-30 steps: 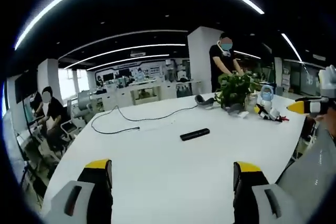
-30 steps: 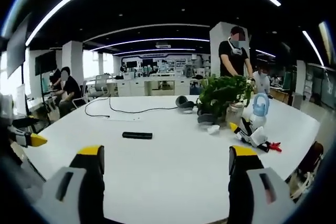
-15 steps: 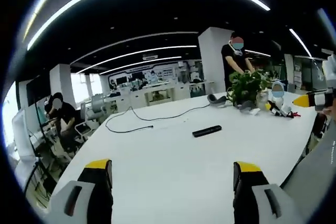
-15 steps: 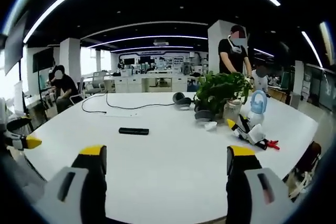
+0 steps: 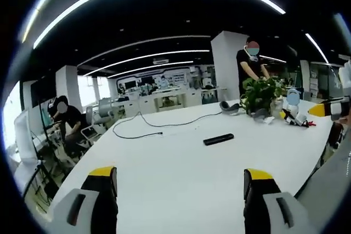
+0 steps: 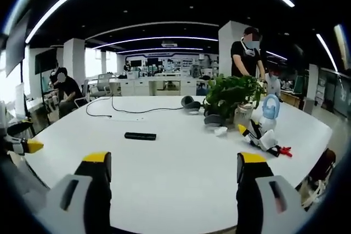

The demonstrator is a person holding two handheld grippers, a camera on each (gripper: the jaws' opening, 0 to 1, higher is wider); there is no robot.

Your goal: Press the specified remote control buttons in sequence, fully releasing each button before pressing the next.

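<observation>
Both grippers hang over the near edge of the white counter (image 6: 181, 173), jaws spread wide and holding nothing. In the left gripper view, the left gripper (image 5: 181, 182) has the black remote (image 5: 218, 139) well ahead of it and a little to the right, lying flat on bare counter. In the right gripper view, the right gripper (image 6: 174, 167) has the remote (image 6: 140, 136) ahead and left of it. Further off lie a black cable (image 6: 118, 112), headphones (image 6: 190, 104), a potted plant (image 6: 230, 94) and a small white fan (image 6: 268, 114) to the right. A yellow tip of the left gripper (image 6: 30, 146) shows at the left edge.
</observation>
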